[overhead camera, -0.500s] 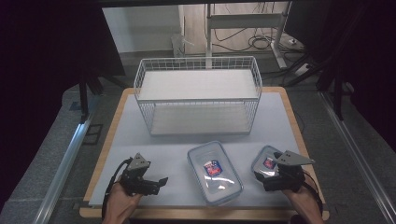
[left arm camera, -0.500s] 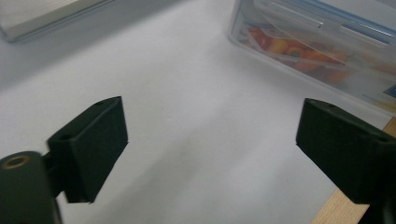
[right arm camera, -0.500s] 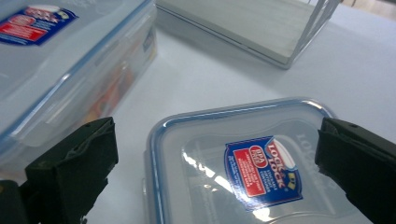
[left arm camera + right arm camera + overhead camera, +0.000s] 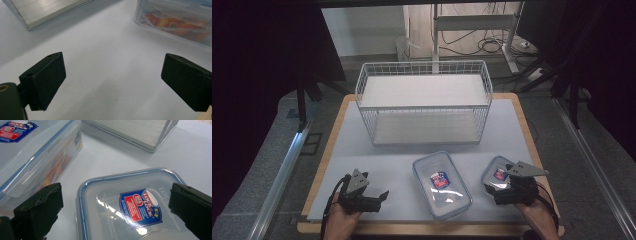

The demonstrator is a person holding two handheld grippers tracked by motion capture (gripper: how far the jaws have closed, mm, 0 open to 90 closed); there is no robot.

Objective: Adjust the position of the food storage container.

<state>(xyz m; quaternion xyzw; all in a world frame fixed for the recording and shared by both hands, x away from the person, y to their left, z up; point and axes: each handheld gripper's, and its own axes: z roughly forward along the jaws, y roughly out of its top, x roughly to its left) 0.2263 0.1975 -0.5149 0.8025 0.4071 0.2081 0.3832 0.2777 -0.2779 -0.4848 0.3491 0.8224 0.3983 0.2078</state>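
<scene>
At the near edge of the table, at about seven o'clock in the high view, the left gripper (image 4: 382, 194) is held low over the bare white mat (image 4: 387, 165); its jaws stand spread wide with nothing between them. At about five o'clock the right gripper (image 4: 492, 187) is poised over the small clear plastic lidded container with a blue seal and a red-and-blue label (image 4: 498, 175) — in the right gripper view its jaws are seen wide apart, one on either side of that container (image 4: 130, 207), and no pad can be seen pressing on it. Just beside it, toward the centre, lies the larger clear rectangular lidded container with the same label (image 4: 442, 185), orange contents showing through its wall. Farther off, at twelve o'clock, the white wire two-tier basket shelf (image 4: 424, 102) stands on the mat.

The step in hand is judged to be the approach to a grasp of the small container. The next move would call for the right jaws to be lowered and closed squarely on its sides — the smooth lid could let it slip
</scene>
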